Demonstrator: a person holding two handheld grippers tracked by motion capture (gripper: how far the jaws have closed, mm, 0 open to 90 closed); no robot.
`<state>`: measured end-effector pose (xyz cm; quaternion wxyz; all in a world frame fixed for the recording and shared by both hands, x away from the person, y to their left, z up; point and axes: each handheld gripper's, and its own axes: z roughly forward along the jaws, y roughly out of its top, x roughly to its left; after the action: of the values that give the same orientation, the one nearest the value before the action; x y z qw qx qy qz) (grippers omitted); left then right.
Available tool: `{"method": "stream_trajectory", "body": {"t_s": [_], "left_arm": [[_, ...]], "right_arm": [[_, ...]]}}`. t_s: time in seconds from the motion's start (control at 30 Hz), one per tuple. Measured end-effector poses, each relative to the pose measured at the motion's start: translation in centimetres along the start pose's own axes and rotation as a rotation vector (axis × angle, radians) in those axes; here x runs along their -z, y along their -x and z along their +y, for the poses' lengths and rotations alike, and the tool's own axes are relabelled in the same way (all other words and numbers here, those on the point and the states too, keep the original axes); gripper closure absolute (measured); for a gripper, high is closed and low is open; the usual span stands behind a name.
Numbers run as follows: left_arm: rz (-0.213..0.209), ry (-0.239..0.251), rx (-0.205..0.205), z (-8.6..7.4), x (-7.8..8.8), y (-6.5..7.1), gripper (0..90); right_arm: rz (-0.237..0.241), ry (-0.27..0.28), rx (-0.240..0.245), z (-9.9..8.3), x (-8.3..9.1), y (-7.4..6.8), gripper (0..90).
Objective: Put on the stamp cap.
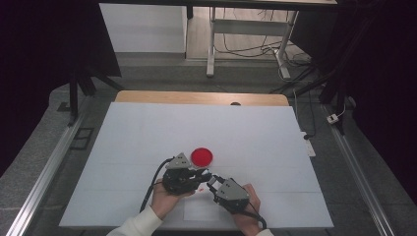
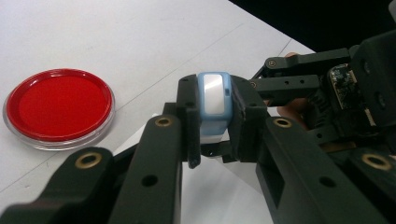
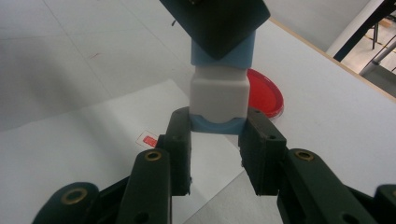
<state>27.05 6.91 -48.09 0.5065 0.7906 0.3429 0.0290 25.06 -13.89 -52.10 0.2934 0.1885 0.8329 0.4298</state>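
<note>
A small blue and white block is held above the table between both grippers. My left gripper is shut on its blue upper part, and that gripper's black jaw covers the block's top in the right gripper view. My right gripper comes from the opposite side, its jaws pressed against the rounded blue lower end of the block. In the high view the left gripper and right gripper meet tip to tip near the table's front. A red round dish lies just behind them.
The table is covered in white paper. A loose white sheet with a small red label lies under the grippers. The red dish has a clear rim. Dark curtains and table legs stand beyond the far edge.
</note>
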Motion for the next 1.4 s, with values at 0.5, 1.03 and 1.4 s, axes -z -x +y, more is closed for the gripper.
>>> {"method": "stream_trajectory", "body": {"t_s": [0.5, 1.03, 1.4], "left_arm": [[0.004, 0.009, -0.003, 0.1, 0.3, -0.2, 75.5], [0.001, 0.017, -0.012, 0.3, 1.0, -0.5, 75.4], [0.026, 0.004, -0.039, 0.5, 1.4, -0.7, 75.4]], "right_arm": [[0.041, -0.006, -0.038, -0.3, -0.1, 0.6, 54.6], [0.069, -0.041, -0.106, -1.5, 1.6, 3.6, 48.6], [0.024, -0.065, -0.195, -4.2, 5.1, 7.8, 47.9]]}}
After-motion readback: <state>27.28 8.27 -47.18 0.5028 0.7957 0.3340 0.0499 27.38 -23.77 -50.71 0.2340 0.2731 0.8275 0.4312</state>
